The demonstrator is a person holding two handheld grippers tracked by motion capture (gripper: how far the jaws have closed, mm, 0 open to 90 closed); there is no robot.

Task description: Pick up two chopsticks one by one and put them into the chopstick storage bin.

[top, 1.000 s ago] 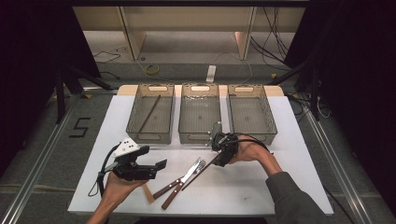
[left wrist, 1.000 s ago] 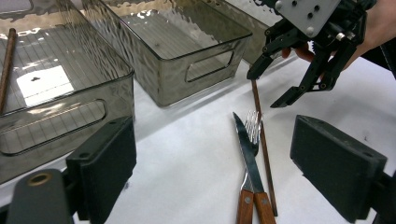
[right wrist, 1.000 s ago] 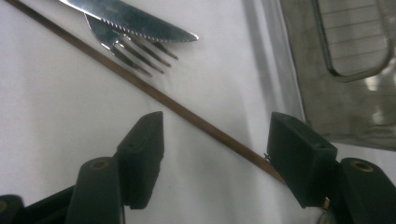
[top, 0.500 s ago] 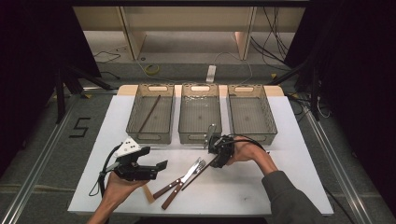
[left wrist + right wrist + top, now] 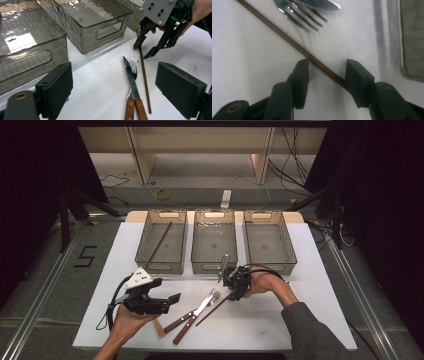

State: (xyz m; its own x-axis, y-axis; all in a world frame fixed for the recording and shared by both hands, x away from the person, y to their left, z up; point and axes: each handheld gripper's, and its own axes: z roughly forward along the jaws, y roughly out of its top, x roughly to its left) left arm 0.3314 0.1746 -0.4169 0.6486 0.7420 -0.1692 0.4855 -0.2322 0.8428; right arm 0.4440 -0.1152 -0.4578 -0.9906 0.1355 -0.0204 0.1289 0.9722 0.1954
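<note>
I have my right gripper (image 5: 325, 75) lowered over the thin brown wooden chopstick (image 5: 287, 40), jaws apart and straddling its end on the white table (image 5: 310, 270). Just beside it lie the wooden-handled steel fork (image 5: 133, 65) and serrated wooden-handled knife (image 5: 130, 75). My left gripper (image 5: 172, 299) hovers spread wide, near three smoky clear plastic bins (image 5: 212, 245).

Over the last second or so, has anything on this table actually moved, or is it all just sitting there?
Only the right gripper moved: it eased slightly back toward the person and now sits open astride the top end of the brown stick, not yet gripping it. The left gripper stayed put, open. The fork, knife and three bins kept their places.
</note>
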